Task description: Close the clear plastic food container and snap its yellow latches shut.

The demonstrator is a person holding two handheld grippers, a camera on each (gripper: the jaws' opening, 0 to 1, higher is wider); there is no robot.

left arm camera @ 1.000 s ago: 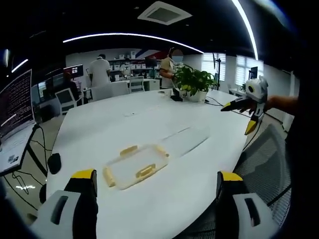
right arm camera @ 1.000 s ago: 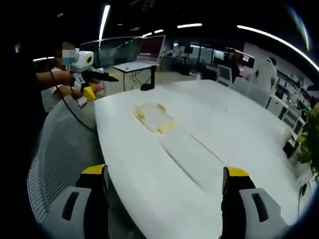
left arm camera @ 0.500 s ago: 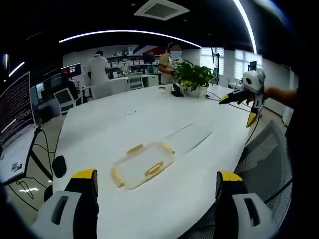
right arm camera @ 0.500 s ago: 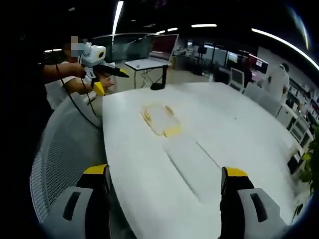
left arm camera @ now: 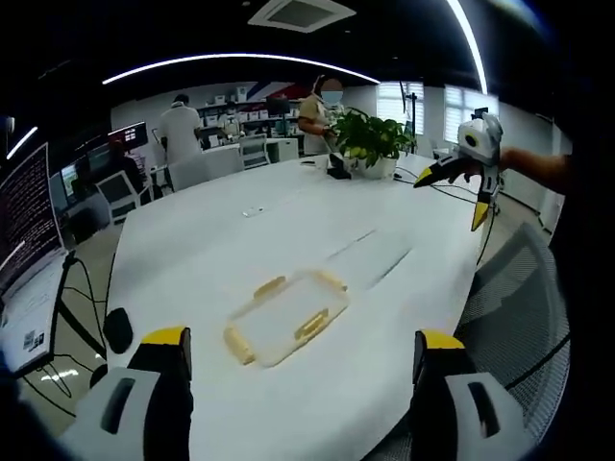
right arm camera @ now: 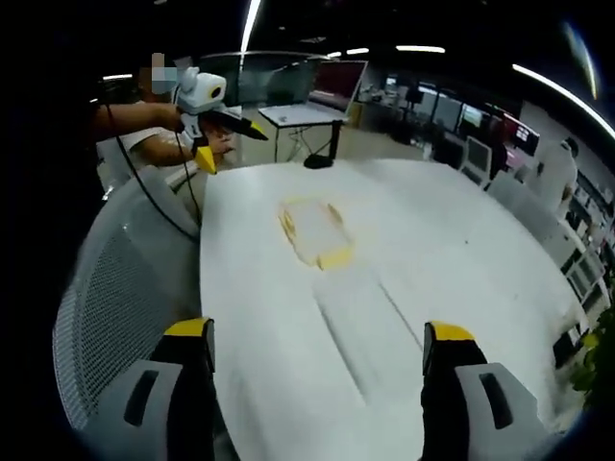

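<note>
Clear container [left arm camera: 286, 317] unmoved on table [left arm camera: 192, 240]; both hand-held grippers remain agape, empty.

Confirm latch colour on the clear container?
Yellow latches on the container; clearest in the left gripper view.

**Grey jaws, yellow tips, white camera heads**

The left gripper [left arm camera: 302, 399] has two broad grey jaws, each with a dark oblong slot and a black inner face, capped by a bright yellow tip. The right gripper [right arm camera: 317, 394] is built alike: grey shells, slotted, yellow at the ends. Seen from the other side, each tool is slim, black and pointed, carries a white rounded head, ends in yellow, and trails a thin dark cable. The person wears a white short-sleeved top [right arm camera: 144, 144].
</note>
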